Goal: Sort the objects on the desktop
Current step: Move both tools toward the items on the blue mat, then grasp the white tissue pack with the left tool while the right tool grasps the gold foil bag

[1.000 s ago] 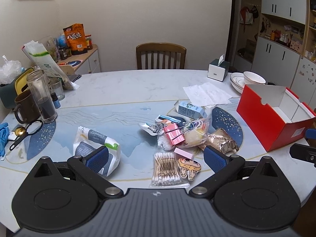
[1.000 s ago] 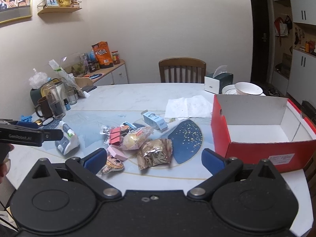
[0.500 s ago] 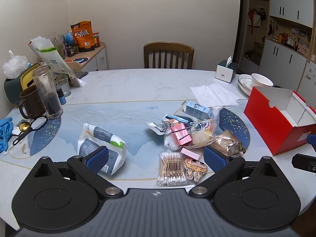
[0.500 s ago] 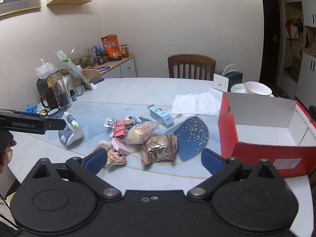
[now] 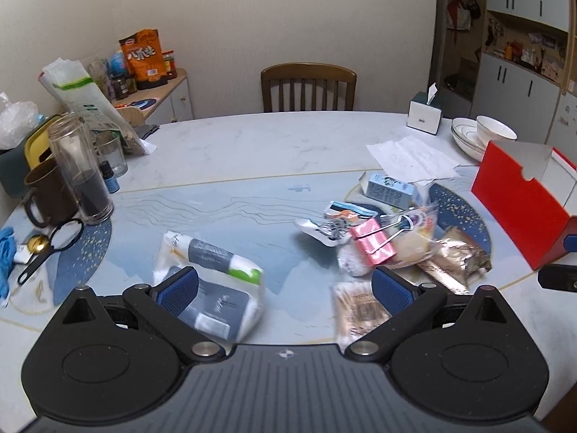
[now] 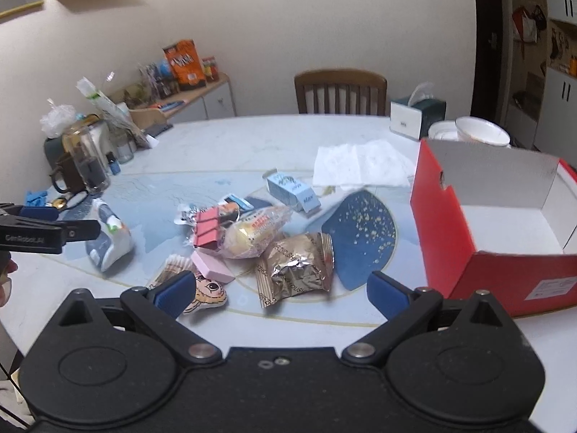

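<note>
Both grippers hover above the surface (image 5: 252, 144), nothing held. Left gripper (image 5: 285, 287): fingers spread wide, above the near edge of the clutter. Right gripper (image 6: 279, 290): fingers spread wide too, gap framing the foil snack pack (image 6: 294, 269).

Clutter pile sits mid-surface on the blue mat:
- white/grey pouch (image 5: 211, 281), alone on the left, one left finger (image 5: 178, 290) in front of it
- cotton swab pack (image 5: 355, 312), blurred, just beside the other left finger
- pink binder clip (image 5: 373, 241) lying on top of a clear-wrapped bun (image 6: 252, 234)
- foil snack pack touching the bun, on its right
- pink eraser (image 6: 212, 270) and cartoon sticker (image 6: 207, 294) at the near side, touching each other
- small blue carton (image 6: 294, 189) on its side at the far side of the pile, near the paper sheets (image 6: 360, 164)
- small sachets (image 5: 326, 229) to the left of the clip

Red box (image 6: 447, 238) is on the right of the pile, open top, white interior, nothing visible inside it. Bowls (image 6: 481, 131) and tissue box (image 6: 416, 115) are behind it. Jar (image 5: 81, 171), brown mug (image 5: 47, 191) and scissors (image 5: 50, 243) are at the far left edge, well apart from the pile.
</note>
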The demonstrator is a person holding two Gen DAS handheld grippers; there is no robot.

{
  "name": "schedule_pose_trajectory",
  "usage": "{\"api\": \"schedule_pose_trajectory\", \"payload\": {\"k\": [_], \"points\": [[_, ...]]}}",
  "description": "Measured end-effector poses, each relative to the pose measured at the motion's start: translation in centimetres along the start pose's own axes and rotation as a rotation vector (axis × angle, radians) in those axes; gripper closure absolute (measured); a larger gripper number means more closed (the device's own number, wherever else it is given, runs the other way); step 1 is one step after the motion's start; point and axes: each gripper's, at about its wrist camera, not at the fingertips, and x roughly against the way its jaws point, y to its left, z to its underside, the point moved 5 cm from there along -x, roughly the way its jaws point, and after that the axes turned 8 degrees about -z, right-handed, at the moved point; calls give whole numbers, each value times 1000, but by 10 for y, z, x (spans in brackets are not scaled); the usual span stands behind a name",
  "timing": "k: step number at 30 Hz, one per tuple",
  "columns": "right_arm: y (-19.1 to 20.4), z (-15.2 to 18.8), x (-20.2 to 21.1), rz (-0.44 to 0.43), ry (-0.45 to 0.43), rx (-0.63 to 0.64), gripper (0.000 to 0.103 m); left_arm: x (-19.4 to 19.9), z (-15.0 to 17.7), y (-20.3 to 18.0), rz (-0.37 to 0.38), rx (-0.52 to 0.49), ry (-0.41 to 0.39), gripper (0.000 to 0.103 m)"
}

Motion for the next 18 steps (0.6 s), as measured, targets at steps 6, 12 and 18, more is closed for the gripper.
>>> {"api": "schedule_pose_trajectory", "payload": {"k": [6,12,18], "points": [[3,-7,-27,26,37,-14,3,-33,-6,25,7,-73,7,0],[2,-11,-53,65,67,-23,5,-65,-11,54,9,-86,32,0],[-10,-10,-83,107,129,-38,7,-93,-3,77,50,-109,80,0]]}}
